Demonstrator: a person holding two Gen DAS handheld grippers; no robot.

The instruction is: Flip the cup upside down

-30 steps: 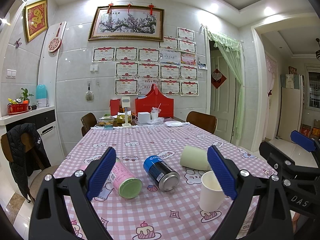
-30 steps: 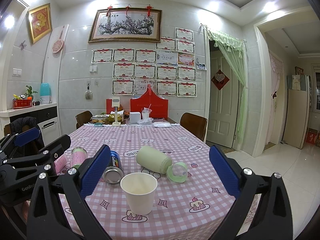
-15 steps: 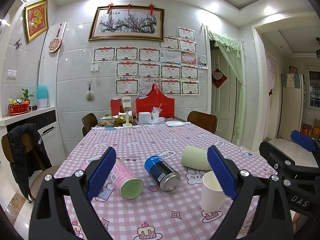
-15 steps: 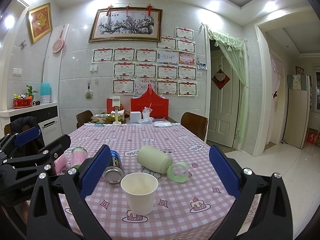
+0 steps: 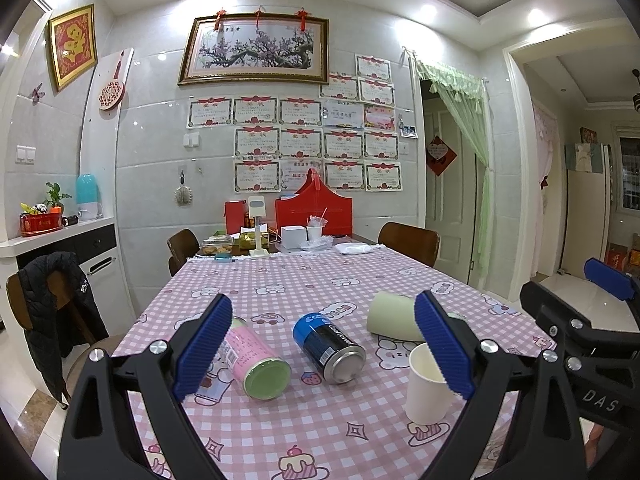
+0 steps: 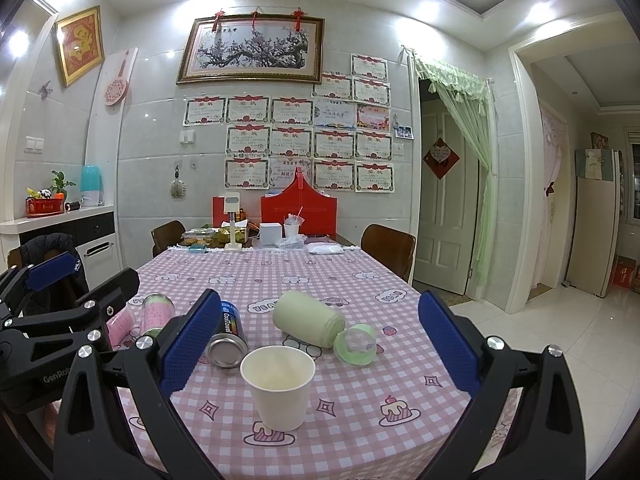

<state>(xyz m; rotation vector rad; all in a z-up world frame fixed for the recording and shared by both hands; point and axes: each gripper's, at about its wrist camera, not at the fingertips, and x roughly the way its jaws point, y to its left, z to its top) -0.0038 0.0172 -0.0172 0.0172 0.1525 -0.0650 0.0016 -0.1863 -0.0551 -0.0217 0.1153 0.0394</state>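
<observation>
A white paper cup (image 6: 279, 386) stands upright, mouth up, on the pink checked tablecloth near the table's front edge; in the left wrist view it (image 5: 426, 392) sits partly behind my left gripper's right finger. My right gripper (image 6: 320, 346) is open and empty, its blue pads either side of the cup and a little short of it. My left gripper (image 5: 324, 350) is open and empty, to the cup's left, facing the cans.
A blue can (image 5: 330, 346) and a pink can with a green lid (image 5: 256, 358) lie on their sides. A pale green bottle (image 6: 308, 318) lies beside its green cap (image 6: 356, 344). Boxes and clutter stand at the table's far end (image 6: 298, 210). Chairs flank the table.
Both views shifted very slightly; the cup and the other objects have not moved, and both grippers stay open.
</observation>
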